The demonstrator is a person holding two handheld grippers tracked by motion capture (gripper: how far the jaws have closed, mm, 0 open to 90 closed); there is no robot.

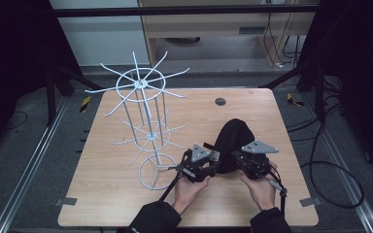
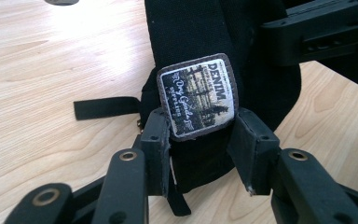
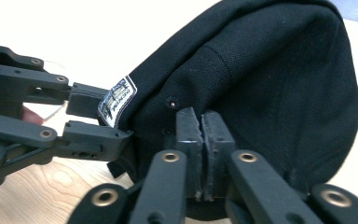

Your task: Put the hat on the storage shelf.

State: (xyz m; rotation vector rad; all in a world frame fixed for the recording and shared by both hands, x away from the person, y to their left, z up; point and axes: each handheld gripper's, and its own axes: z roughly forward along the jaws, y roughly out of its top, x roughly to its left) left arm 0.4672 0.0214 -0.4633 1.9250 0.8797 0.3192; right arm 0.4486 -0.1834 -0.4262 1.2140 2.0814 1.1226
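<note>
A black cap (image 1: 233, 141) is held just above the counter (image 1: 252, 104), right of the white wire rack (image 1: 145, 126), between the two tools. The left hand-held gripper (image 1: 209, 162) is partly closed: in the left gripper view its jaws are seen pressed against either side of the cap's rear band, flanking the woven label (image 2: 198, 95), with the adjuster strap (image 2: 105, 107) trailing toward the rack. The right hand-held gripper (image 1: 240, 162) is fully closed, its jaws pinched together on a fold of cloth at the cap's lower edge, as shown in the right gripper view.

The step in hand is judged to be the lift and carry: the cap is already gripped at both sides, and the rack is untouched.

For the next move, the cap would need to be raised and brought leftward to the rack, then opened toward one of the upper arms (image 1: 119, 104). Both grips should be kept until the cloth is hooked, since the slack crown could slide off a thin wire.
</note>
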